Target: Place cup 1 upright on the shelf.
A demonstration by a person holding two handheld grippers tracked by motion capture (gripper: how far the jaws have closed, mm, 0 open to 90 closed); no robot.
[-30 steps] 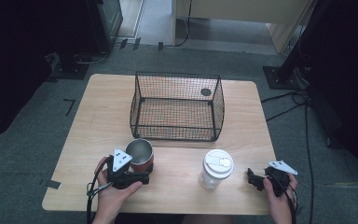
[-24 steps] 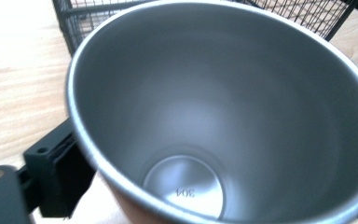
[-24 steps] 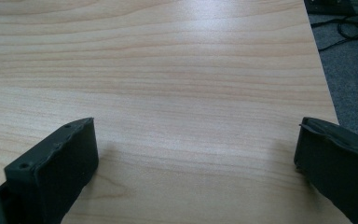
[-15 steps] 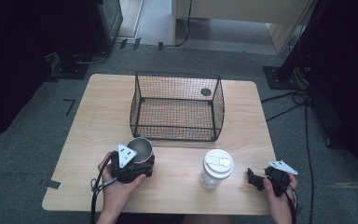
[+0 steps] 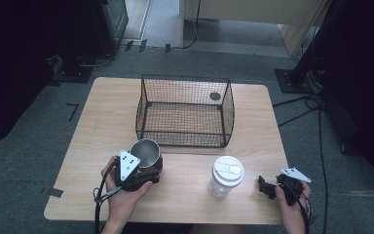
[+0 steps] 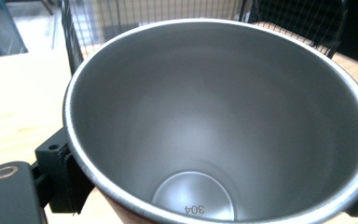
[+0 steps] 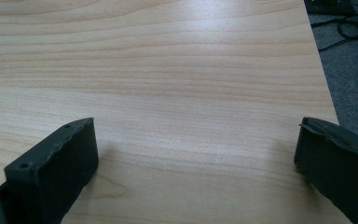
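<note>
A steel cup [image 5: 145, 152] with a red outside stands tilted near the table's front left, and my left gripper [image 5: 143, 171] is shut on its sides. In the left gripper view I look straight into the cup [image 6: 214, 121], with the black jaws pressing it from the left and right; the gripper [image 6: 209, 198] sits low around it. My right gripper [image 5: 267, 187] rests at the table's front right, open. Its jaws stand wide apart over bare wood in the right gripper view [image 7: 196, 154], with nothing between them.
A black wire basket [image 5: 185, 113] stands at the middle back of the wooden table [image 5: 102, 122], just beyond the cup, with a small dark disc [image 5: 215, 96] in it. A clear cup with a white lid [image 5: 225, 176] stands between the two grippers.
My left gripper has moved forward around the steel cup and closed on it; the cup has shifted slightly toward the basket. The right gripper has stayed still.
</note>
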